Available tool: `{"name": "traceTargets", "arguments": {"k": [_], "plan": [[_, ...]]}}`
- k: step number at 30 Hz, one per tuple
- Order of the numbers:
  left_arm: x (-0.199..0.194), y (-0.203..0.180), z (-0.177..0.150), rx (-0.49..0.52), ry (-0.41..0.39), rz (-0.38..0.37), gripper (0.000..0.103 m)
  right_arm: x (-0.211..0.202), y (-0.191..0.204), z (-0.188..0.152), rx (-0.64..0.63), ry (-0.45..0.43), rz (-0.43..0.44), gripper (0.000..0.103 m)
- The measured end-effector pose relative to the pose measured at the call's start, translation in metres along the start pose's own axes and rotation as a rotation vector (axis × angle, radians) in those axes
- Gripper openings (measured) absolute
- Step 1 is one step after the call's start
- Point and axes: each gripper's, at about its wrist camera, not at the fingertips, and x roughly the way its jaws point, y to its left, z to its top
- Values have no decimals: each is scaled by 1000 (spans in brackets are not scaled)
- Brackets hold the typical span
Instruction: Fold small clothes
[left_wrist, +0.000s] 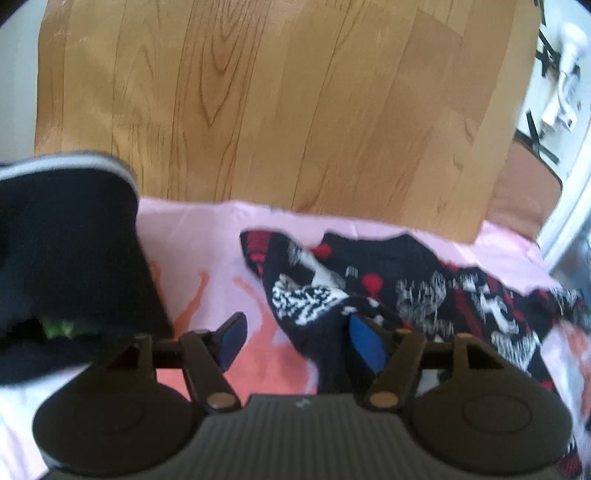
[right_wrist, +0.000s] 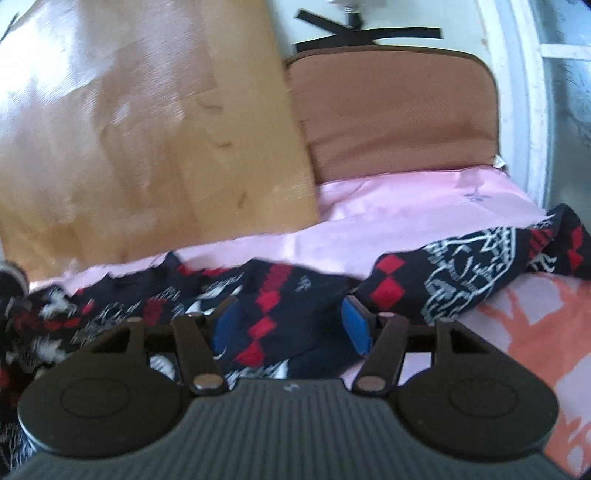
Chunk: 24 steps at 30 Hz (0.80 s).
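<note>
Spread crumpled across a pink sheet with coral-orange prints (left_wrist: 207, 280): a small dark navy knitted garment patterned in red and white (left_wrist: 413, 288), lying near the sheet's far edge where a wood-grain board (left_wrist: 280, 110) begins. Off to the left, apart from it, a dark navy cloth pile with a pale grey rim (left_wrist: 66, 236), perhaps already folded, though too blurred to tell.

Left gripper (left_wrist: 295, 339) low over the sheet at the garment's left end, blue-padded fingers (left_wrist: 364, 341) spread wide, right pad against a dark fold of fabric, left pad over bare sheet; nothing pinched. Right gripper (right_wrist: 290, 326) directly above the knit's red-diamond band (right_wrist: 269, 295), fingers likewise parted with cloth lying between them, not clamped.

Judged as the grasping stage before a first fold. Best done by closing each pair of fingers on a single edge or corner rather than a bunched wad, taking care not to catch the pink sheet underneath. Worth lifting both ends together, shaking lightly to flatten, then laying down smooth before creasing. Risk: slippery sheet dragging along, sleeve (right_wrist: 476, 258) trailing off to the right.
</note>
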Motion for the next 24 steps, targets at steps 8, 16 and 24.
{"name": "traceTargets", "arguments": {"k": [8, 16, 24], "plan": [[-29, 34, 17, -147, -56, -5, 76, 41, -8, 12, -18, 52, -21, 64], [77, 14, 59, -68, 90, 48, 34, 51, 15, -1, -165, 105, 6, 18], [77, 14, 56, -100, -84, 3, 15, 31, 1, 13, -58, -116, -41, 19]]}}
